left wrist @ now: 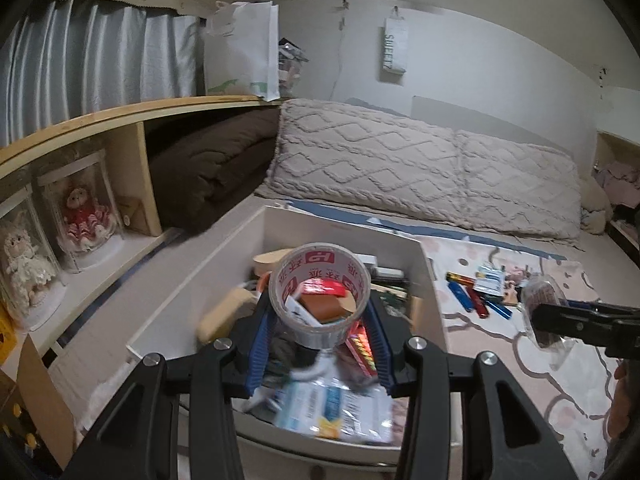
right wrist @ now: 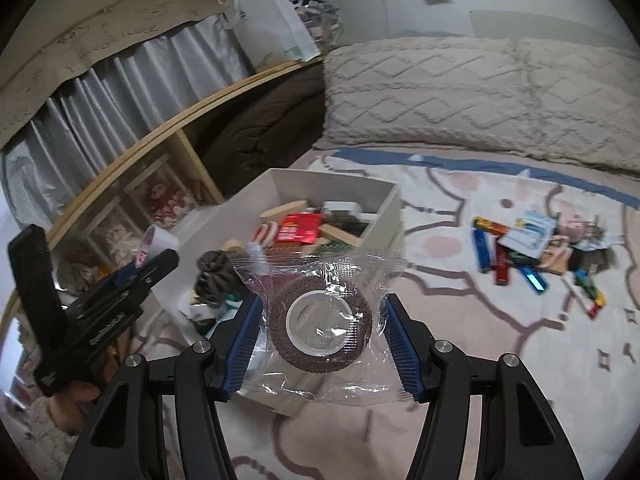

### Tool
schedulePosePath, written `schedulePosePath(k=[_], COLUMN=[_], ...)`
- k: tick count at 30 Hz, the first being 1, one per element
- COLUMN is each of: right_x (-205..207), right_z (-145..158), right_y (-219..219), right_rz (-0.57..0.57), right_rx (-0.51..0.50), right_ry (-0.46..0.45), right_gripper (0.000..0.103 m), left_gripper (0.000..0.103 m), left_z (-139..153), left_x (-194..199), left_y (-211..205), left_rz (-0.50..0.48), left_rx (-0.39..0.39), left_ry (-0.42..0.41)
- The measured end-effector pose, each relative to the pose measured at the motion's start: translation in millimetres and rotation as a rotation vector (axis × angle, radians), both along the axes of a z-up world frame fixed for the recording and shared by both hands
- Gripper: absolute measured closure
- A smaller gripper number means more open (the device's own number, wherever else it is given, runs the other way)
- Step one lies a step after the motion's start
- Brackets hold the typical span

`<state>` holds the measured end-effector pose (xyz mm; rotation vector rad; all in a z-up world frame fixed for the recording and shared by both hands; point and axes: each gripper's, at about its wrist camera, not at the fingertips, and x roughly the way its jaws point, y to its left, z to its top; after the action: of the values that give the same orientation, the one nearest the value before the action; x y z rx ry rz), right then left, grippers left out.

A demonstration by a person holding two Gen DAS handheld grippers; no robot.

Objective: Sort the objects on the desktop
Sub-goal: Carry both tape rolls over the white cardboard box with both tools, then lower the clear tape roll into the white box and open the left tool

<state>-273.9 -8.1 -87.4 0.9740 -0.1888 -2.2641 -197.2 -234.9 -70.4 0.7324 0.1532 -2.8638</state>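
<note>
Spread across the bed, a pale pink patterned blanket (right wrist: 460, 420) is carrying an open white box (right wrist: 384, 208) crammed with clutter. Above that box, the left gripper (left wrist: 320, 320) is clamping its blue pads on a grey roll of packing tape with red print (left wrist: 318, 280). To its right, the right gripper (right wrist: 322, 340) is pinching a clear plastic bag holding a brown lace-edged tape roll (right wrist: 320, 320), jaws partly apart. Coloured lighters and packets (right wrist: 520, 248) are lying loose on the blanket.

Blurred beyond reading: the packet (left wrist: 336, 408) at the near end of the white box (left wrist: 192, 284). Hidden partly behind the roll of tape (left wrist: 320, 292): box contents. Too small to identify: the heap of small items (right wrist: 560, 248) on the blanket (right wrist: 480, 360).
</note>
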Motion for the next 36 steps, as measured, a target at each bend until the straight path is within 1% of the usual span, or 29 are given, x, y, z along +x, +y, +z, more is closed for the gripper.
schedulePosePath(k=[6, 7, 9, 12, 15, 18, 22, 26, 31, 33, 36], right_x=[-13.6, -15.5, -17.9, -19.5, -23.4, -28.2, -29.6, -30.5, -32.6, -32.5, -34.0], right_z=[2.7, 3.1, 3.9, 4.4, 1.6, -2.6, -8.8, -11.4, -12.8, -12.9, -12.8], right_y=[-28.0, -33.6, -44.7, -59.9, -70.4, -79.3, -89.2, -92.0, -101.1, -104.6, -106.8], right_rz=[0.072, 0.085, 0.112, 0.143, 0.171, 0.2, 0.23, 0.238, 0.265, 0.269, 0.271], right_rx=[-0.038, -0.047, -0.049, -0.036, -0.025, -0.004, 0.042, 0.05, 0.088, 0.109, 0.107], right_ry=[-0.047, -0.055, -0.062, -0.068, -0.09, -0.117, -0.127, -0.139, -0.154, -0.15, -0.161], right_gripper=[0.041, 0.041, 0.041, 0.041, 0.041, 0.041, 0.041, 0.041, 0.041, 0.041, 0.041], left_gripper=[0.059, 0.059, 0.059, 0.059, 0.059, 0.059, 0.059, 0.059, 0.059, 0.059, 0.059], left_z=[0.2, 0.1, -1.4, -5.6, -10.8, -17.7, -25.4, -30.0, -36.1, -37.0, -38.4], left_x=[-11.2, -12.3, -13.6, -19.1, -26.7, -34.8, -39.8, -42.2, -39.9, -38.0, -36.1], left_y=[-47.7, -51.2, -59.6, -69.4, -75.7, -75.3, -76.8, -76.8, -74.6, -74.6, -75.9], left_rz=[0.012, 0.017, 0.028, 0.035, 0.032, 0.047, 0.052, 0.05, 0.045, 0.043, 0.051], left_rx=[0.108, 0.111, 0.107, 0.088, 0.076, 0.032, 0.016, -0.01, -0.032, -0.035, -0.026], left_ry=[-0.031, -0.038, -0.055, -0.102, -0.164, -0.245, -0.306, -0.347, -0.386, -0.387, -0.391])
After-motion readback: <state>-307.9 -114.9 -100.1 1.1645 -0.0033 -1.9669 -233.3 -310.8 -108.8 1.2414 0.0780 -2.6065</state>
